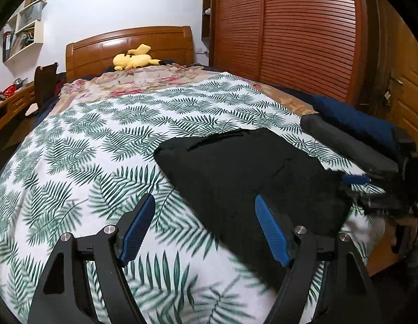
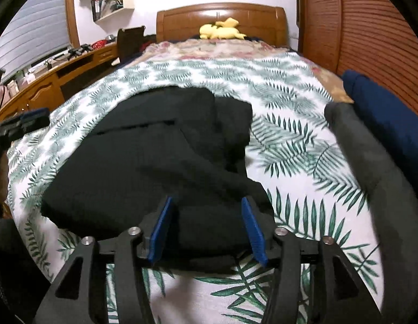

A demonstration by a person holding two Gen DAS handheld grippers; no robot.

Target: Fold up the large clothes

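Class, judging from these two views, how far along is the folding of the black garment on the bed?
Done: black garment lies in a folded bundle on the leaf-print sheet. In hand: nothing; left gripper and right gripper both open. Left: grey and navy clothes beside it.

The garment (image 2: 144,162) is plain black. The sheet (image 1: 106,124) under it is white with a green fern-leaf print; beyond it lies a floral cover (image 1: 144,81) in beige and pink. A grey roll (image 2: 370,162) and a navy blue item (image 2: 384,102) sit at the bed's edge. The headboard (image 1: 128,46) and slatted wardrobe (image 1: 289,27) are reddish-brown wood. The plush toy (image 1: 133,59) is yellow. Both grippers are black with blue pads (image 1: 137,226).
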